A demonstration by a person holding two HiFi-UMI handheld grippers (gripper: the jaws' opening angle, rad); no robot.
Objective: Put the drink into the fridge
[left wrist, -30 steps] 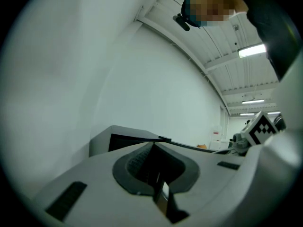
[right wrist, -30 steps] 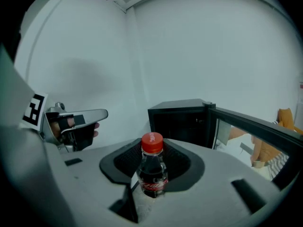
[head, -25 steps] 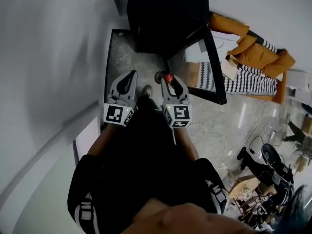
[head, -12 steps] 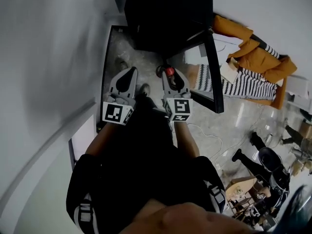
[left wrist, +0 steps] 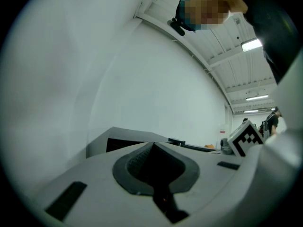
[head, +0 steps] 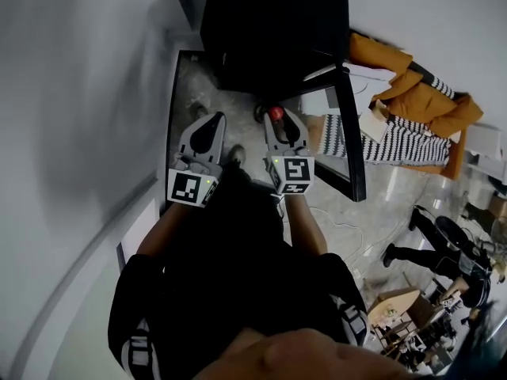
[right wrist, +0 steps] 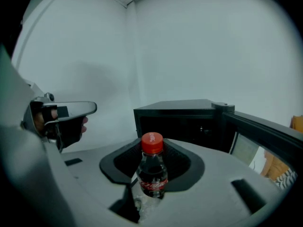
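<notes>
A small dark cola bottle [right wrist: 152,171] with a red cap stands upright between the pads of my right gripper [right wrist: 152,148], which is shut on it. In the head view the bottle's red cap [head: 274,113] shows at the tips of that right gripper [head: 280,122], just in front of the black fridge [head: 273,30]. The fridge door [head: 350,133] is swung open to the right, and the dark inside faces me [right wrist: 180,124]. My left gripper [head: 212,123] is held beside the right one, shut, with nothing between its fingertips [left wrist: 152,144].
A white wall runs along the left. An orange jacket [head: 412,85] and a striped cloth [head: 388,137] lie beyond the open door. A white cable [head: 348,224] trails on the stone floor. People and clutter fill the lower right.
Both grippers have edged a little forward toward the open fridge, with the bottle still held in the right one. The jaws have not changed.
</notes>
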